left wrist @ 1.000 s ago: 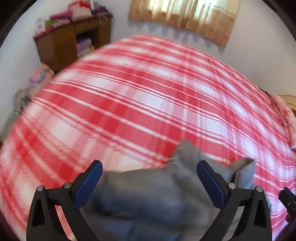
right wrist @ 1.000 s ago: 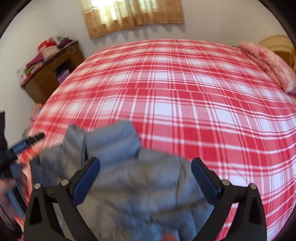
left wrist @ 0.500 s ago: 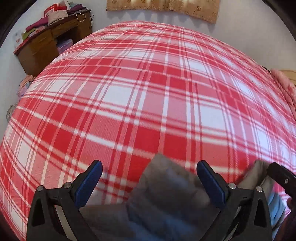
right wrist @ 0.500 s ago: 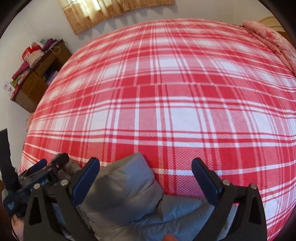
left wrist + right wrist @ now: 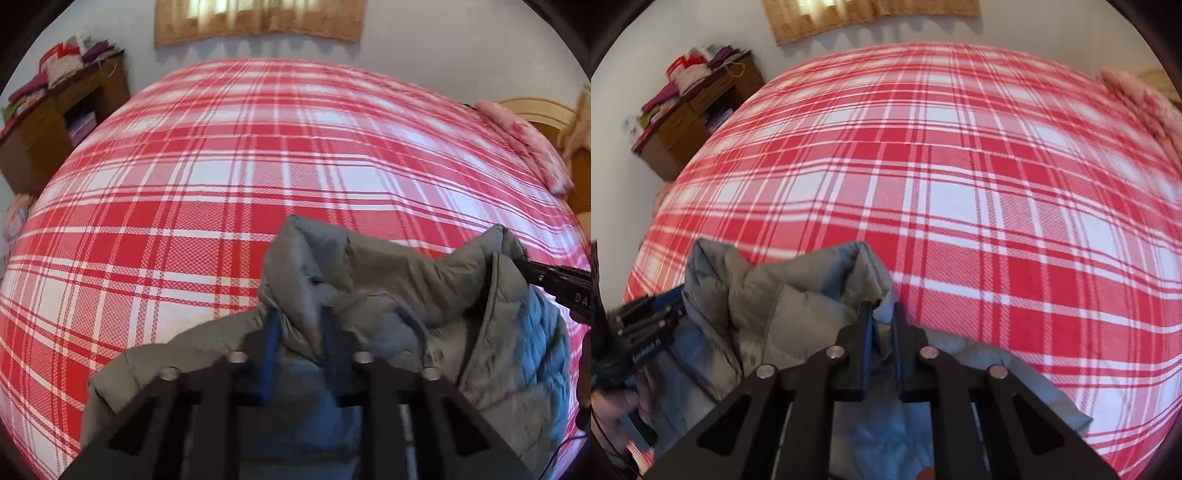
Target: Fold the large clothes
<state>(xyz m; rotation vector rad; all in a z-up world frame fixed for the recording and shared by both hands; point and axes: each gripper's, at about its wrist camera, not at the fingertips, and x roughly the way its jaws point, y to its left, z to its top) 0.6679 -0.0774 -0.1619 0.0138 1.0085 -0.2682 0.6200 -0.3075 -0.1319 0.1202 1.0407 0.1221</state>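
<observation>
A grey puffer jacket (image 5: 388, 280) lies bunched at the near edge of a bed with a red and white plaid cover (image 5: 221, 184). My left gripper (image 5: 301, 317) is closing its jaws, and its blue pads pinch a raised fold of the jacket near the collar. The right wrist view shows the same jacket (image 5: 798, 295) with my right gripper (image 5: 884, 314) shut on another fold at its far edge. Each gripper shows in the other's view: the right gripper (image 5: 546, 280) at the right edge, the left gripper (image 5: 646, 321) at the left, gripping the fabric.
The plaid bed (image 5: 997, 184) stretches far beyond the jacket. A wooden cabinet (image 5: 55, 122) piled with folded clothes stands at the back left by the wall. A pink pillow (image 5: 524, 144) lies at the bed's right end. A hand (image 5: 613, 406) holds the left gripper.
Both grippers went from wide open to closed on folds of the jacket. Both dropped closer to the bed, and the jacket's edge now stands bunched up between them.
</observation>
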